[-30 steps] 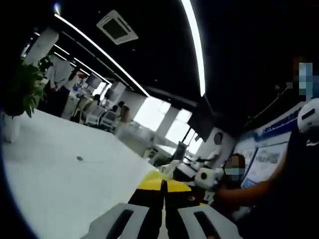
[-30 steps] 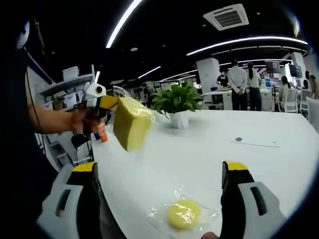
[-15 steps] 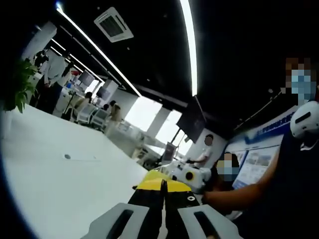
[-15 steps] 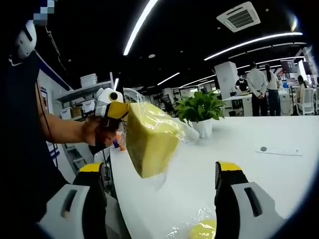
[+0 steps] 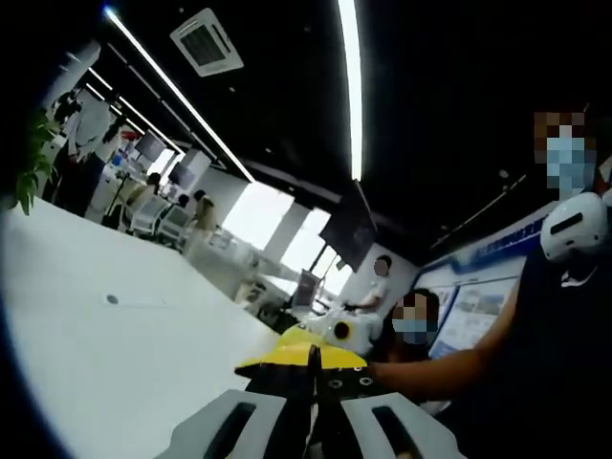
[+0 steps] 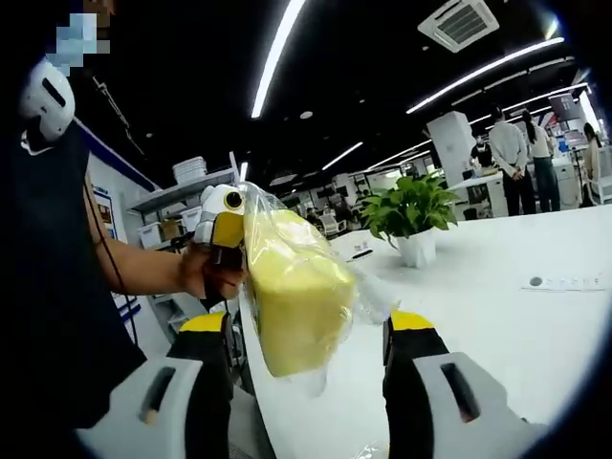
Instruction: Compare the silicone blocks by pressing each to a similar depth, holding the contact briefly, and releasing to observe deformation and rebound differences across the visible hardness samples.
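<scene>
- Yellow silicone block [image 6: 296,292], in a clear plastic bag: off the white bench [image 6: 497,316], in the air, pinched at its upper edge by the left gripper [image 6: 228,251].
- Left gripper, own view [image 5: 313,356]: fingers closed tight together on the yellow block's edge [image 5: 296,354].
- Right gripper [image 6: 306,335]: fingers spread wide, either side of the block; contact cannot be told, grasping nothing.
- Progress, judged: press on this sample about to start; hold, release and any other samples remain.
- Potted plant [image 6: 413,215]: on the bench, well apart.
</scene>
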The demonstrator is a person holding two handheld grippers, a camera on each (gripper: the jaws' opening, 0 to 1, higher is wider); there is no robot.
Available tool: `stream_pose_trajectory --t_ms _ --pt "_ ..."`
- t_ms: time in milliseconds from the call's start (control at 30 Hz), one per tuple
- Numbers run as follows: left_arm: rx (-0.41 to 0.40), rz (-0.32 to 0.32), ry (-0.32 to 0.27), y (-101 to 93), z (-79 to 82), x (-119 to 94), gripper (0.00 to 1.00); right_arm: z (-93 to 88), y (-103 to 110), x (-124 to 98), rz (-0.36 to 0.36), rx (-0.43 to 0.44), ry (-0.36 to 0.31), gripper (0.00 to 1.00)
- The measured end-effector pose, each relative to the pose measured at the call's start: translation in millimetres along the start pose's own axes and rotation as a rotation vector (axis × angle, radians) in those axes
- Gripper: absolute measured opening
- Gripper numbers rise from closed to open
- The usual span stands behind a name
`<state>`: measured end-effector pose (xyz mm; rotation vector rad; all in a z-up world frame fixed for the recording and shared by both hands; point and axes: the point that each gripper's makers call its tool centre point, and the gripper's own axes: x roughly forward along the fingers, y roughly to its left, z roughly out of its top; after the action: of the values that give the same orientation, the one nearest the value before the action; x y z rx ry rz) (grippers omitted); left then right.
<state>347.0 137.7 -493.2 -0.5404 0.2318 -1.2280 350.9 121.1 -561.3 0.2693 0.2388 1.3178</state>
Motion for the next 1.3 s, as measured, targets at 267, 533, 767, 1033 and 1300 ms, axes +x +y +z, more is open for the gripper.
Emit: stream_pose_trajectory --t_ms 267,533,767,1033,1300 --pt "-0.006 -0.023 -0.001 -5.0 0.2 0.2 0.00 -0.4 9.2 4.8 0.042 0.020 -0.002 0.41" --pt "-0.014 -0.016 -0.004 -4.0 -0.5 -1.6 0.00 2.2 11.0 3.5 0.033 0.010 -0.007 0.28" --pt "0.003 -0.008 0.026 -4.5 -6.9 -1.3 0.00 -2.6 10.2 0.6 0.020 0.013 0.027 0.26" --pt "0.058 0.019 0.064 -2.0 -16.5 -5.5 0.00 -10.6 9.4 -2.0 0.002 0.010 0.082 0.20" --pt "0.063 0.064 0.073 5.7 -20.0 -8.8 0.00 -16.6 10.2 -0.9 -0.013 0.046 0.120 0.16"
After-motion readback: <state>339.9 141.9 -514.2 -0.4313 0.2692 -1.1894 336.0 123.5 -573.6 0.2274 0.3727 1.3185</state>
